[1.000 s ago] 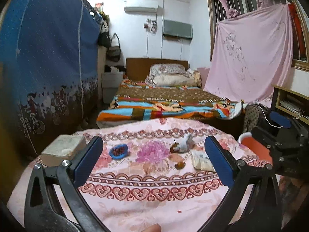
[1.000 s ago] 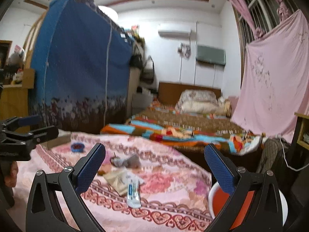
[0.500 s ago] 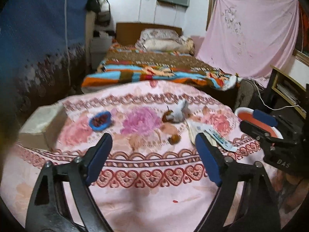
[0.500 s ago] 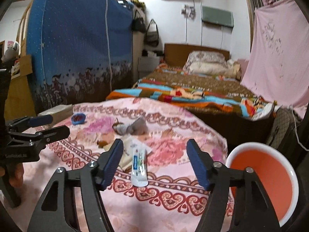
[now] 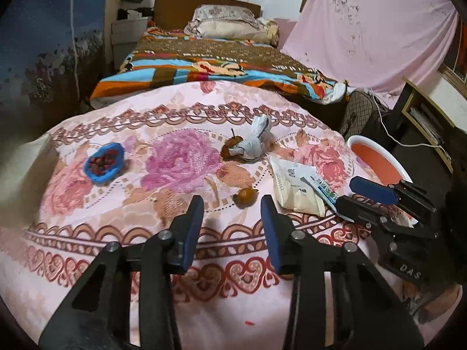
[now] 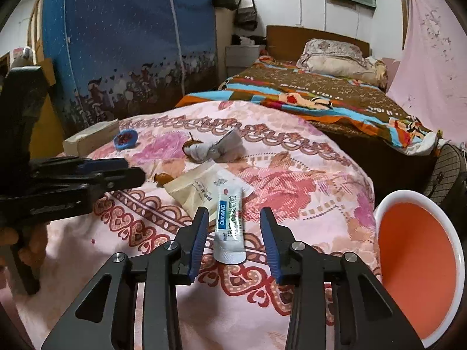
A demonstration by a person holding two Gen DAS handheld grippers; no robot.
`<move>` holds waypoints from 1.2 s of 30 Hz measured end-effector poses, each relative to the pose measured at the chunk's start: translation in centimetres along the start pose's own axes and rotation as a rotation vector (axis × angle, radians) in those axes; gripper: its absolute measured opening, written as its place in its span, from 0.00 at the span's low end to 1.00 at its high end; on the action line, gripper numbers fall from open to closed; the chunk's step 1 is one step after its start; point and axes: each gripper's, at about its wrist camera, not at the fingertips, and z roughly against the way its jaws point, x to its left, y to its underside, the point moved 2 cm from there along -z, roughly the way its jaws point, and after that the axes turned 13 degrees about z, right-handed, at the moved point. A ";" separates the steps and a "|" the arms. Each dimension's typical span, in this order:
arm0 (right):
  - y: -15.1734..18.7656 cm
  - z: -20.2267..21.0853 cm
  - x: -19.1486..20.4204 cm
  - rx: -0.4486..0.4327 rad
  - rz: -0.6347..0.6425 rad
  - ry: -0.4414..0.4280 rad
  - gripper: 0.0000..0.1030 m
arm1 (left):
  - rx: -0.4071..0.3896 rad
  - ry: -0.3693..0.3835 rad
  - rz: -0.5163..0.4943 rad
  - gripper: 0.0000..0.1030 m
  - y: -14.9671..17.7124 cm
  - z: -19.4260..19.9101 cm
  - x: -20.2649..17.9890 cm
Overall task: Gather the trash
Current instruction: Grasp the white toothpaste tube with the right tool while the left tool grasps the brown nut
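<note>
Right tongs (image 6: 233,233) closing astride the sachet (image 6: 230,227), whose lettering only the right wrist view shows.

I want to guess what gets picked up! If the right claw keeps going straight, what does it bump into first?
Most likely the white and blue tube. It lies on the pink tablecloth between the closing right claw fingers, not yet touched.

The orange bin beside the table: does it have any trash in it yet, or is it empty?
Empty as far as visible: the orange bin shows only bare orange interior in both views, though its lowest part is cut off by the frame edge.
</note>
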 end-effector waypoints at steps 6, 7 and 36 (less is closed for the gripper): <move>0.0 -1.3 0.0 0.048 -0.006 -0.061 0.30 | 0.047 -0.021 -0.007 0.18 -0.5 -1.8 -0.5; 0.0 -1.4 0.1 0.054 -0.005 -0.066 0.27 | 0.048 -0.026 -0.006 0.18 -0.5 -2.1 -0.6; -0.3 4.0 -0.9 -0.213 -0.048 0.037 0.19 | -0.265 0.036 -0.052 0.02 -0.2 4.6 -4.0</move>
